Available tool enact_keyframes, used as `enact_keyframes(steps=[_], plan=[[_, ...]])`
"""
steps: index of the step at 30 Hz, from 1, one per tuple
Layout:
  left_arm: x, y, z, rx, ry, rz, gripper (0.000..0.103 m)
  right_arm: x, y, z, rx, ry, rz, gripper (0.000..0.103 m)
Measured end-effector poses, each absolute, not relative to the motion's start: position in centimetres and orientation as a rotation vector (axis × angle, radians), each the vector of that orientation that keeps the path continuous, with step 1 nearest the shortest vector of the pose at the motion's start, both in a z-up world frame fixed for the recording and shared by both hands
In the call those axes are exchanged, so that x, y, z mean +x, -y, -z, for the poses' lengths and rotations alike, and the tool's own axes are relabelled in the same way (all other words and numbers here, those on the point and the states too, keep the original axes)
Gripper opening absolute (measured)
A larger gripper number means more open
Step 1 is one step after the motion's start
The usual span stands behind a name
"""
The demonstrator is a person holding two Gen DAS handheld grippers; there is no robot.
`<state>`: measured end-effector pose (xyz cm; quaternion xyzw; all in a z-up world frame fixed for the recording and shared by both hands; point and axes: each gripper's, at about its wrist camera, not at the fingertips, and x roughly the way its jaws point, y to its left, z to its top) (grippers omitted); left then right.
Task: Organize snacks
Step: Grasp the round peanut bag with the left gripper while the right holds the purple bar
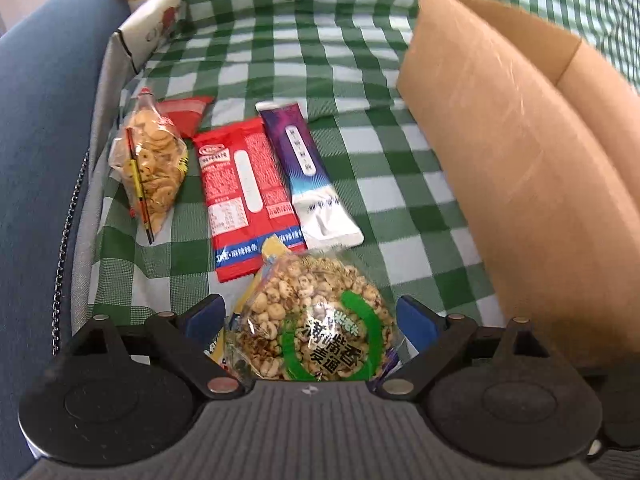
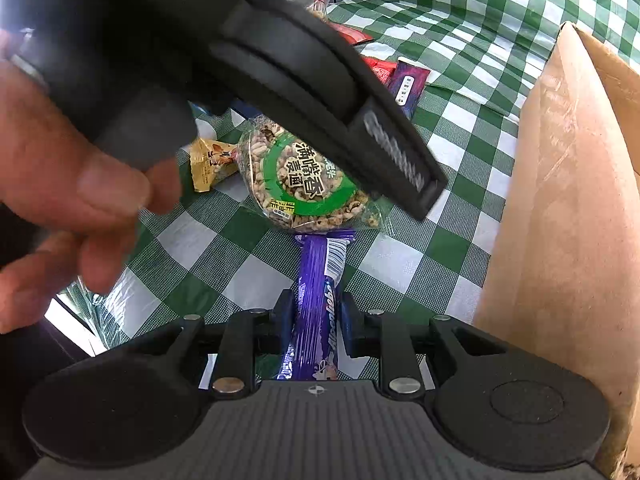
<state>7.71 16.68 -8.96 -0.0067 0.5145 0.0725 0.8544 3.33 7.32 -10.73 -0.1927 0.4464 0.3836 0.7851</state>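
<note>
Purple candy stick pinched by right fingers, puffed-grain bag between spread left fingers, unclamped; cardboard box at three o'clock, packets awaiting.

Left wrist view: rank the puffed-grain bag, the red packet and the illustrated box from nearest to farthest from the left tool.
1. Puffed-grain bag, between the left tool's fingers.
2. Red packet, ahead, slightly left.
3. Illustrated box, far back left, by the blue edge.

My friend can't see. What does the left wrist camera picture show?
The left gripper, open, sits around a clear bag of puffed wheat snack on a green checked cloth. Beyond lie a red packet, a purple-white packet and a cookie bag; a cardboard box stands right.
</note>
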Motion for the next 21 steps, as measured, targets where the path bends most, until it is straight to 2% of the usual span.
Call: enact_keyframes(steps=[2, 10, 12, 14, 21], plan=[[7.8, -16.6, 9.1, 0.011, -1.087, -0.159, 0.095, 3.3, -7.3, 10.7, -0.417, -0.962, -0.828, 0.025], [7.2, -17.9, 8.1, -0.018, -1.04, -0.207, 0.081, 3.4, -7.4, 10.7, -0.415, -0.962, -0.828, 0.025], [6.8, -18.7, 7.4, -0.058, -1.007, -0.226, 0.062, 3.3, -7.5, 10.6, -0.409, -0.962, -0.826, 0.025], [6.4, -19.8, 6.8, -0.128, -0.977, -0.244, 0.056, 3.4, -7.4, 10.6, -0.402, -0.96, -0.825, 0.024], [5.9, -22.0, 6.6, -0.274, -0.98, -0.271, 0.056, 3.4, -7.3, 10.6, -0.4, -0.959, -0.825, 0.023]])
